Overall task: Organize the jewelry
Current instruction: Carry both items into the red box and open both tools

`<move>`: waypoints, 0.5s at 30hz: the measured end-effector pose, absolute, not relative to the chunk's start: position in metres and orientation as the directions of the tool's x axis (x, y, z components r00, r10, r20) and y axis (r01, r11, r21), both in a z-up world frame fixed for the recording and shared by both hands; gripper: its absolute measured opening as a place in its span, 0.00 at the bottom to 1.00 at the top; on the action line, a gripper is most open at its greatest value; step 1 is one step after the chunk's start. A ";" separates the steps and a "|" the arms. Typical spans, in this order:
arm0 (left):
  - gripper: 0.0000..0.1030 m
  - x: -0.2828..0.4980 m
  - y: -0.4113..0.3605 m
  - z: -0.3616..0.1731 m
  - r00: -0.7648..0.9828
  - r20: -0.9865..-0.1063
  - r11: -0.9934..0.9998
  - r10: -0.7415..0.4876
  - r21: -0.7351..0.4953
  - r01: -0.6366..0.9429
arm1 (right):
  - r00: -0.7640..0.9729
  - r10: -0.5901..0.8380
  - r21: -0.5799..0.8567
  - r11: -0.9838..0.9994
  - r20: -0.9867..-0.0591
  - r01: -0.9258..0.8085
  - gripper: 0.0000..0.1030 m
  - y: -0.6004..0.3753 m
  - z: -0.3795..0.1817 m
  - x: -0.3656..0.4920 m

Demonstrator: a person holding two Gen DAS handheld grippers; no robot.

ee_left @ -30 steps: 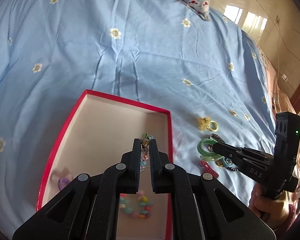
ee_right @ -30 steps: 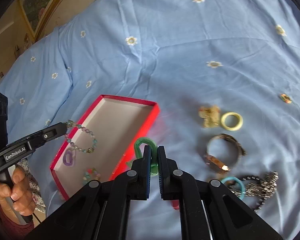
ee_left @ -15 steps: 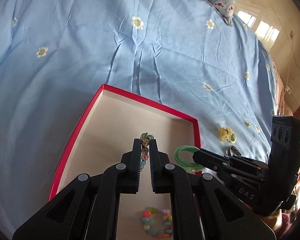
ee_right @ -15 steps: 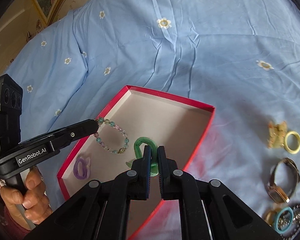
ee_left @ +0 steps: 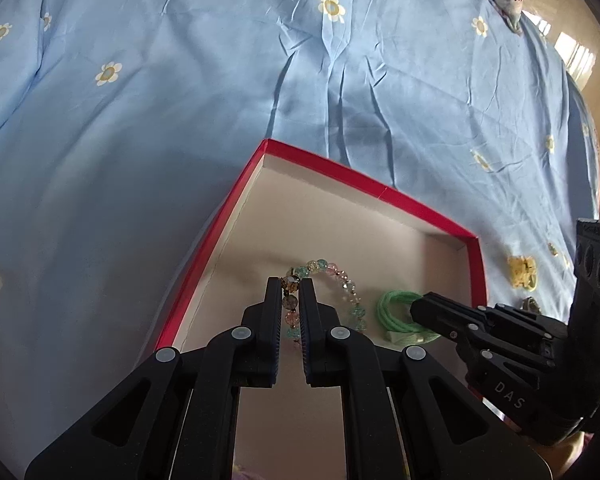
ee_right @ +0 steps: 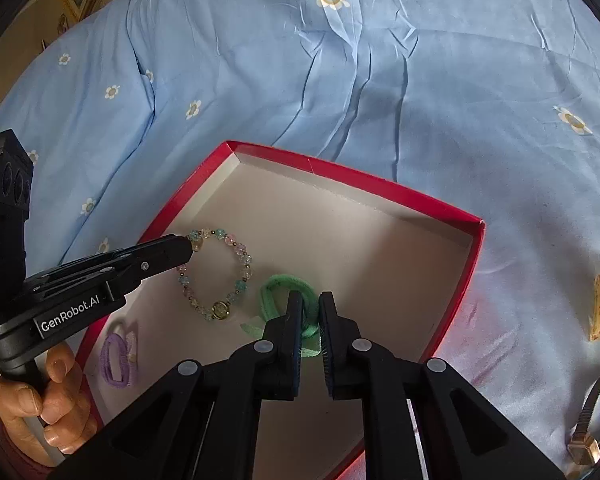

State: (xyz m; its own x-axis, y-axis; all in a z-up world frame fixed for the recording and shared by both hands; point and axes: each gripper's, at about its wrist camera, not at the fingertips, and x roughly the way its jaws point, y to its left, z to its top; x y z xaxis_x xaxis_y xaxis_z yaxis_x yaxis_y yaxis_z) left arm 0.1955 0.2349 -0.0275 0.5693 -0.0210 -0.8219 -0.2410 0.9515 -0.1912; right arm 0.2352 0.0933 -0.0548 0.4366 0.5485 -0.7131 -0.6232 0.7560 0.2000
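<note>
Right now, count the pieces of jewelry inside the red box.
3: a beaded bracelet held by the left gripper, a green band in the right gripper, a purple band in the near corner. More may be hidden.

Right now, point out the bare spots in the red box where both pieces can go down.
The box floor is bare along the far wall and into the far right corner, beyond the green hair tie. The near left is crowded: the bead bracelet hangs there above the purple hair tie.
</note>
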 end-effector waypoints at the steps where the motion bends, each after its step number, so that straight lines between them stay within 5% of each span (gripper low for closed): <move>1: 0.07 0.196 0.235 -0.029 0.566 -0.825 0.952 -0.019 -0.188 -0.242 | 0.439 0.546 0.197 0.757 -0.713 -0.623 0.11 0.093 -0.055 0.235; 6: 0.09 0.196 0.233 -0.031 0.552 -0.834 0.953 0.001 -0.166 -0.253 | 0.429 0.554 0.207 0.752 -0.713 -0.625 0.18 0.091 -0.054 0.234; 10: 0.34 0.189 0.232 -0.025 0.558 -0.829 0.953 0.034 -0.141 -0.268 | 0.432 0.566 0.218 0.748 -0.702 -0.627 0.24 0.087 -0.049 0.231; 15: 0.35 0.175 0.235 -0.013 0.570 -0.820 0.945 0.042 -0.153 -0.290 | 0.442 0.587 0.234 0.743 -0.679 -0.627 0.27 0.076 -0.038 0.223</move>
